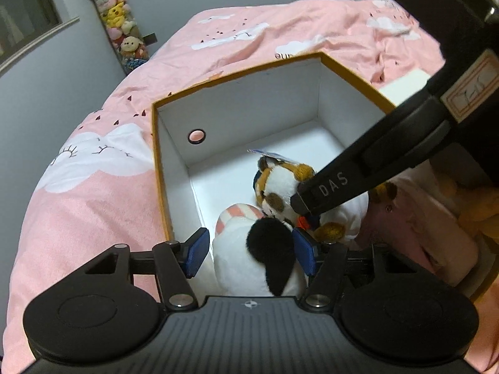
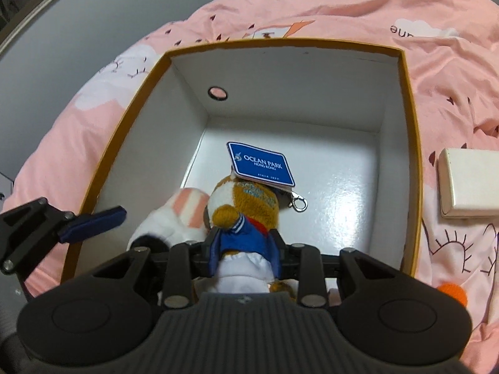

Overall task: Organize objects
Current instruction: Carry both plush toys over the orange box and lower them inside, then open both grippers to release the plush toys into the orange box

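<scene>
A yellow-rimmed box [image 1: 160, 168] with a white inside stands on the pink bed. In it lies a white plush [image 1: 246, 268] with a black ear and a pink-striped part. My left gripper [image 1: 251, 254] is open around this plush, and its left blue pad stands clear of the fabric. A brown-and-white plush in a blue sailor jacket [image 2: 246, 215], with a blue Ocean Park tag [image 2: 262, 165], hangs low inside the box beside the white plush [image 2: 165, 227]. My right gripper [image 2: 244, 246] is shut on its body. In the left wrist view the right gripper [image 1: 304, 208] reaches in from the right.
A flat white case [image 2: 467, 184] lies on the bedcover right of the box, with an orange ball [image 2: 452, 293] nearer. Pink and yellow soft things [image 1: 436, 218] crowd the box's right side. A clear tube of plush toys [image 1: 118, 21] stands by the grey wall.
</scene>
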`<control>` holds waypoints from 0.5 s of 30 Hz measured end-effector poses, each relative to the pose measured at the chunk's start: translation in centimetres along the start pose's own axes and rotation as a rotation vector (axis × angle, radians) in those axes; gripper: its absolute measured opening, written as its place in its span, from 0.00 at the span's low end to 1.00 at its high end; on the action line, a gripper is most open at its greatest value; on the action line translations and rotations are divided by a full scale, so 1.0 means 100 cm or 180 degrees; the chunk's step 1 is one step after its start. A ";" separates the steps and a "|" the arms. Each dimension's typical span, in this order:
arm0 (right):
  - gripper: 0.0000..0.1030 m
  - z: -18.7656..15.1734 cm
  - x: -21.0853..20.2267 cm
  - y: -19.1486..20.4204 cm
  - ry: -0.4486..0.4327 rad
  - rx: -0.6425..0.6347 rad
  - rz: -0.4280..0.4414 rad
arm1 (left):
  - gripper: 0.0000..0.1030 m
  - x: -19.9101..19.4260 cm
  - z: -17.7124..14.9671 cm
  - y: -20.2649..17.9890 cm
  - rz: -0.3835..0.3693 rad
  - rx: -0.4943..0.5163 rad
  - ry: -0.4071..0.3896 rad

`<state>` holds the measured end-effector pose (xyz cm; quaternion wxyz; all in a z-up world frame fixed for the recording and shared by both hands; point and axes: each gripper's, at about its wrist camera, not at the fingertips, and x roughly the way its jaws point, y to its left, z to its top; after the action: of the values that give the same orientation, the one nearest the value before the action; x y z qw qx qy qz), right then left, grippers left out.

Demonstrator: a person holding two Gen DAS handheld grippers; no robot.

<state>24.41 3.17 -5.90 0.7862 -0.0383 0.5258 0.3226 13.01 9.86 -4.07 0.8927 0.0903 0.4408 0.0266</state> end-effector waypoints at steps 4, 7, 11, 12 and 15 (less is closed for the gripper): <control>0.36 0.007 0.001 -0.001 0.0149 -0.0011 0.0029 | 0.53 -0.011 -0.001 0.011 -0.0149 -0.0183 -0.0021; 0.37 0.012 0.000 -0.001 0.0251 -0.0028 0.0052 | 0.38 -0.014 -0.004 0.014 -0.0243 -0.0312 -0.0005; 0.38 0.015 -0.008 0.002 0.0325 -0.0131 0.0074 | 0.30 -0.012 -0.006 0.016 -0.0312 -0.0419 -0.0003; 0.38 0.015 -0.011 0.002 0.0342 -0.0161 0.0083 | 0.28 -0.012 -0.007 0.017 -0.0332 -0.0447 0.0000; 0.32 0.015 -0.017 0.002 0.0380 -0.0230 0.0086 | 0.24 -0.014 -0.008 0.017 -0.0339 -0.0467 -0.0002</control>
<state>25.12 3.16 -3.69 0.7471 -0.0788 0.5602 0.3491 11.61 11.43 -3.12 0.8971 0.0011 0.4416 0.0112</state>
